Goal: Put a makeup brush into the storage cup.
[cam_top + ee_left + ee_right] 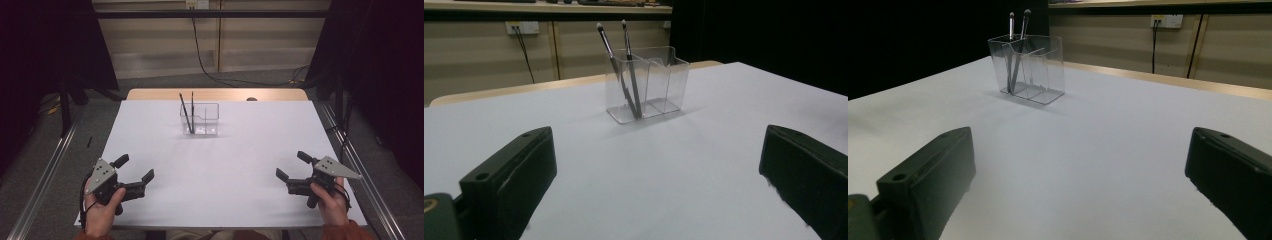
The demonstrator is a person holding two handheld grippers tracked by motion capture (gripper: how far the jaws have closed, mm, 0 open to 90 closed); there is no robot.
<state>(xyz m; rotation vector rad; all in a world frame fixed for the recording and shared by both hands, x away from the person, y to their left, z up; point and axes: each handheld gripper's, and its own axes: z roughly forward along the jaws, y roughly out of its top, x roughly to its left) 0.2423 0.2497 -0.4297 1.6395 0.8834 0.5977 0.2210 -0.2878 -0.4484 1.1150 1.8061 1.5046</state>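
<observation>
fingers of the left gripper (134,168) and right gripper (290,164) are held apart, empty, aimed for reach toward the clear plastic two-compartment holder (199,119) at 12 o'clock, where two thin dark brushes (188,113) are stood in its left compartment.

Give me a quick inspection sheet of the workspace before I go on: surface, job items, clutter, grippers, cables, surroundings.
Surface: white tabletop, flat and bare near the person; wooden edge at the far side.
Job's things: clear plastic divided organiser standing upright at far centre; two slim dark make-up brushes leaning in its left compartment, tips up.
Clutter: nothing seen on the table.
Grippers: left gripper and right gripper hand-held at the near corners, jaws wide apart, holding nothing.
Cables: black cable running from a wall socket to the floor behind the table.
Surroundings: beige wall panels, dark curtains both sides, metal rails along the floor.
</observation>
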